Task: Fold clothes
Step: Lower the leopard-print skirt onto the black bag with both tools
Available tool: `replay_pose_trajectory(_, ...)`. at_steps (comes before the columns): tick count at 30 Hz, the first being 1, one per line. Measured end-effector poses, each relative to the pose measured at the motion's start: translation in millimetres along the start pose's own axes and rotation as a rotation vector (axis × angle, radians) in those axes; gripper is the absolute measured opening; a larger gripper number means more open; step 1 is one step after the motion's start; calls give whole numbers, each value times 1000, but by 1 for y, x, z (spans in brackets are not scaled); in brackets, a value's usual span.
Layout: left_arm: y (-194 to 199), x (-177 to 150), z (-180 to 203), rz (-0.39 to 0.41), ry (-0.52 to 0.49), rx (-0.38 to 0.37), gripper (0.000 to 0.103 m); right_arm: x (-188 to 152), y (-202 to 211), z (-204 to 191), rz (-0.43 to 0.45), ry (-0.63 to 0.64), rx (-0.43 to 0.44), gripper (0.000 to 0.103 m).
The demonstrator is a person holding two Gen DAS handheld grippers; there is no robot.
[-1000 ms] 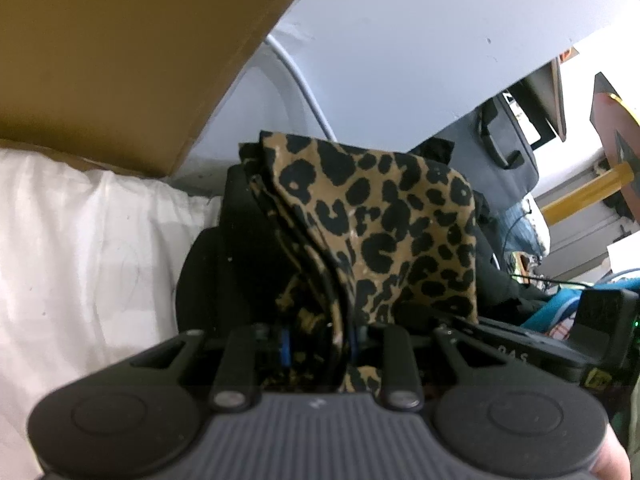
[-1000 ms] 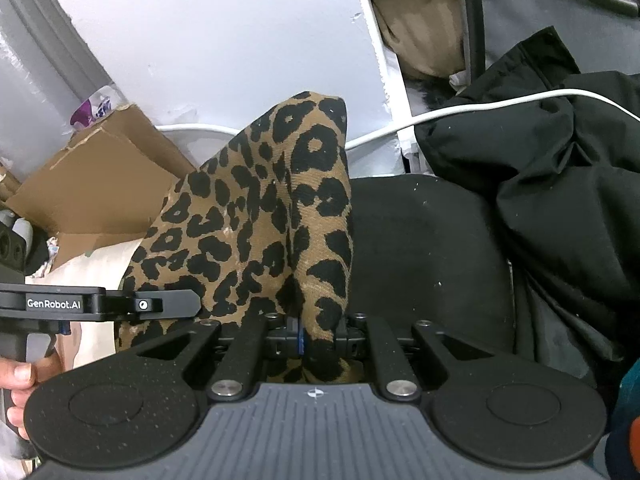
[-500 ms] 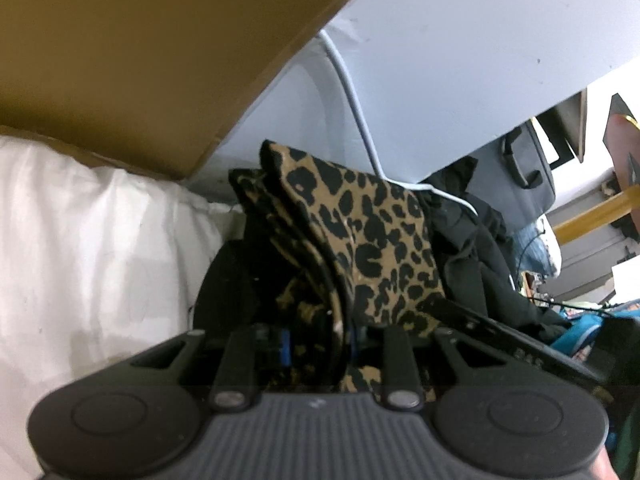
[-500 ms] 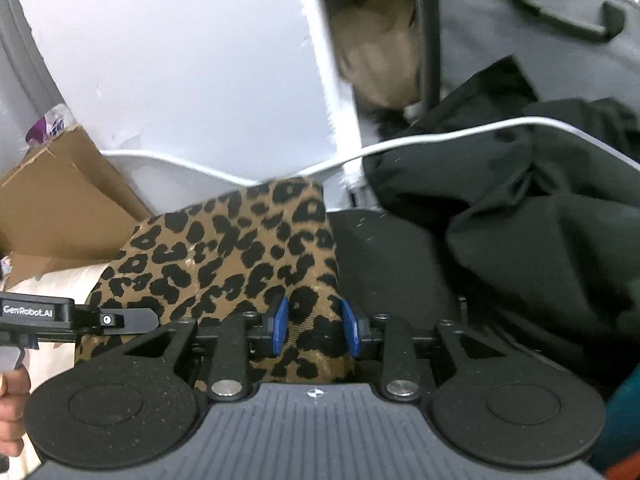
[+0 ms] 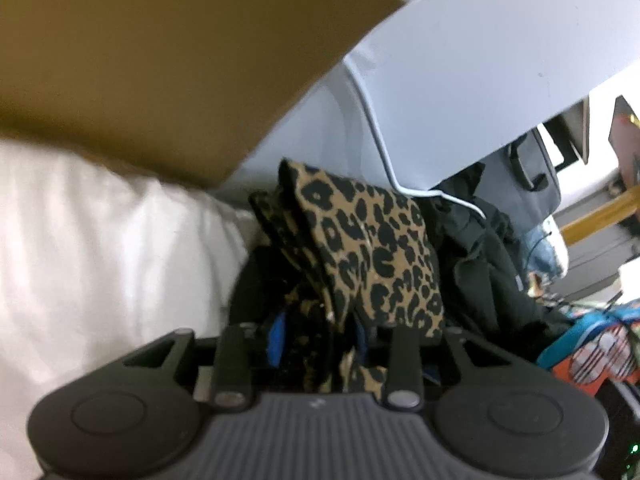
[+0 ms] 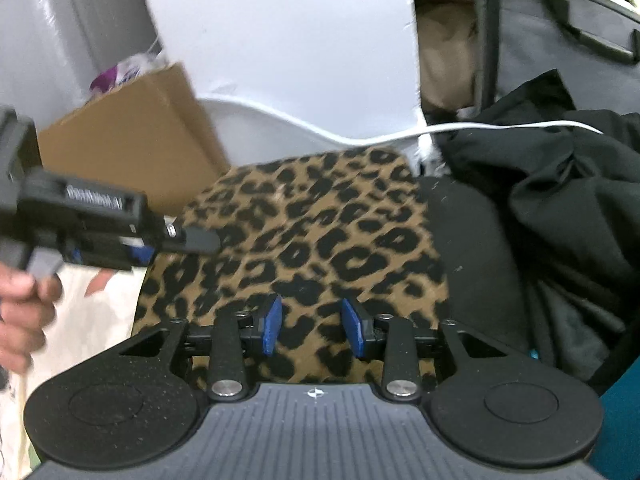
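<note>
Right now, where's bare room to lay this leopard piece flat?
Only the black seat strip, between the leopard-print garment and black jacket. Crowded elsewhere: white fabric and cardboard box on the other side.

Black padded seat [image 6: 464,240] carries the load. Folded leopard-print cloth [image 6: 304,240] lies flat on its left part; black jacket [image 6: 568,200] heaped at right, white cable [image 6: 500,128] draped over the jacket.

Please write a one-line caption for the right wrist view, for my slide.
Open right hand-held gripper over a folded leopard-print garment, black clothes beside it.
</note>
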State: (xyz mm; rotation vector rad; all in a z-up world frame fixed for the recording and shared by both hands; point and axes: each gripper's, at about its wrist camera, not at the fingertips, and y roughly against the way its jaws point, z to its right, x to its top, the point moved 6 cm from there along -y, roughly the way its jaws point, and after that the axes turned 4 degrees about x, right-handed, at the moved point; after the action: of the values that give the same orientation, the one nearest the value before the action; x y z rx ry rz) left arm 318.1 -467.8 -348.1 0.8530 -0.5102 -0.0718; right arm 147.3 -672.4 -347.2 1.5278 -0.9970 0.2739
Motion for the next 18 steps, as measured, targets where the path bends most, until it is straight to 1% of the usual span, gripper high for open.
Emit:
replay_pose_trajectory(3, 13, 5, 3, 8, -64, 45, 37, -8, -2, -8, -6, 1, 10, 43)
replay_pose_trajectory(5, 20, 9, 8, 14, -121, 77, 35, -14, -4, -13, -10, 2, 17, 43)
replay_pose_trajectory(8, 29, 18, 19, 23, -183, 100, 35, -15, -3, -19, -3, -14, 27, 44)
replay_pose_trajectory(12, 36, 29, 36, 39, -239, 110, 35, -14, -1, -25, 12, -40, 42, 43)
replay_pose_trajectory(18, 29, 30, 59, 33, -306, 111, 35, -14, 1, -35, 28, -69, 60, 43)
